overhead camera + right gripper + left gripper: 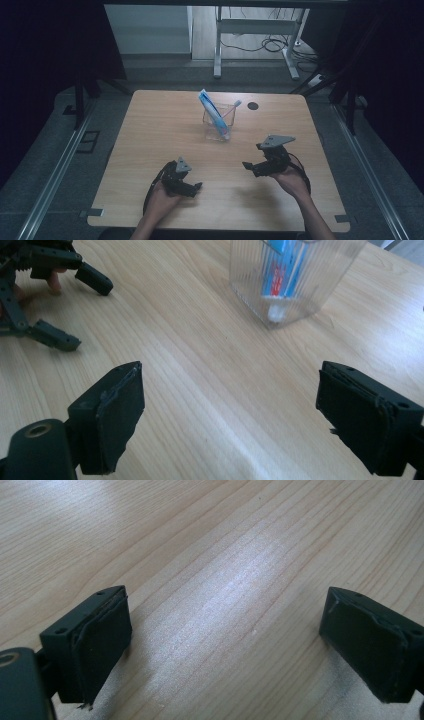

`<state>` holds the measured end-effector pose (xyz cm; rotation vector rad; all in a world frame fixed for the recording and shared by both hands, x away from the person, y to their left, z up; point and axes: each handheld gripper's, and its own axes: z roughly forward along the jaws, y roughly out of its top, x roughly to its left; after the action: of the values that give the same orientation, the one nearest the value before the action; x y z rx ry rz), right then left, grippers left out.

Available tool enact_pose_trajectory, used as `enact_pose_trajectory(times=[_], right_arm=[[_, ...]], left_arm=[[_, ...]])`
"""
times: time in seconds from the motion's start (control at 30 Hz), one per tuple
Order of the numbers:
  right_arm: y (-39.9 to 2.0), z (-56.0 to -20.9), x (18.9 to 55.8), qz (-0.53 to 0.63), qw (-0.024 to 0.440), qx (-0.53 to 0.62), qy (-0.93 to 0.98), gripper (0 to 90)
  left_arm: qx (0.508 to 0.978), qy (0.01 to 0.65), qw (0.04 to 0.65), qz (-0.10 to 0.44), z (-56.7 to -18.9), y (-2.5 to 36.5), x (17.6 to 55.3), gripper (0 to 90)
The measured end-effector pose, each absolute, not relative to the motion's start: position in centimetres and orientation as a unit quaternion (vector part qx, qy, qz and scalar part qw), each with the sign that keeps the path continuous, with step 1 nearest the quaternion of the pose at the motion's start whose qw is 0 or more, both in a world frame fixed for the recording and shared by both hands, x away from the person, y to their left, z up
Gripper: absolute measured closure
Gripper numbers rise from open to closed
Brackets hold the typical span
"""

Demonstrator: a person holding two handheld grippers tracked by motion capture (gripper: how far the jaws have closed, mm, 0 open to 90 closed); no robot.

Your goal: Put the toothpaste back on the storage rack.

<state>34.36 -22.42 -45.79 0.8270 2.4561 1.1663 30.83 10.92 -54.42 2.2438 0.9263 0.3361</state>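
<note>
Clear ribbed cup point(295, 277) standing upright on the table point(165, 130), ahead of the right gripper point(230, 410) and a little toward its right jaw, well apart from both jaw tips. Inside the cup: a blue and white toothpaste tube point(212, 112) with red marking low on it, leaning, cap end down at the bottom, and a thin toothbrush point(231, 111) with pale blue head sticking out above the rim. Nothing else to be seen inside.

Right gripper with jaws wide apart, nothing between them, only bare wood. Left gripper point(192, 187) also with jaws apart and empty, resting low at the table, off toward the left jaw side of the right gripper and near it; in its own view only wood grain between the jaws.

Step in hand, by judgement: moving away from the cup with both items probably already placed inside. To do it well: keep the open jaws low and clear of the cup wall, no sweeping toward it, because a light cup with a tall leaning tube may tip easily. For a return to the cup, better to approach straight, one jaw on each side of the wall, not pushing from one side only.
</note>
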Motion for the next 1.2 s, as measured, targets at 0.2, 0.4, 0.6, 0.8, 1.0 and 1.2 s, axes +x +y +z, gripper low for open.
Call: enact_pose_trajectory(times=[0.2, 0.4, 0.6, 0.8, 1.0, 1.2], right_arm=[[-24.0, -47.1, 33.3, 0.407, 0.149, 0.303, 0.849, 12.1], [-25.7, -48.9, 32.3, 0.407, 0.146, 0.323, 0.842, 12.5], [-26.9, -50.5, 31.3, 0.407, 0.153, 0.338, 0.835, 12.8], [-27.8, -52.3, 30.5, 0.399, 0.153, 0.353, 0.832, 12.8], [-28.6, -53.7, 30.0, 0.386, 0.152, 0.366, 0.833, 12.8], [-28.4, -54.2, 29.8, 0.362, 0.157, 0.361, 0.845, 13.5]], left_arm=[[0.859, 0.359, 0.341, 0.128, -54.4, 10.9, 30.8, 6.4], [0.861, 0.357, 0.340, 0.128, -54.4, 10.9, 30.8, 6.4], [0.860, 0.358, 0.340, 0.128, -54.4, 10.9, 30.8, 6.4], [0.859, 0.360, 0.340, 0.128, -54.4, 10.9, 30.8, 6.5], [0.859, 0.360, 0.340, 0.129, -54.4, 10.9, 30.7, 6.7], [0.859, 0.360, 0.340, 0.129, -54.4, 10.9, 30.7, 6.7]])
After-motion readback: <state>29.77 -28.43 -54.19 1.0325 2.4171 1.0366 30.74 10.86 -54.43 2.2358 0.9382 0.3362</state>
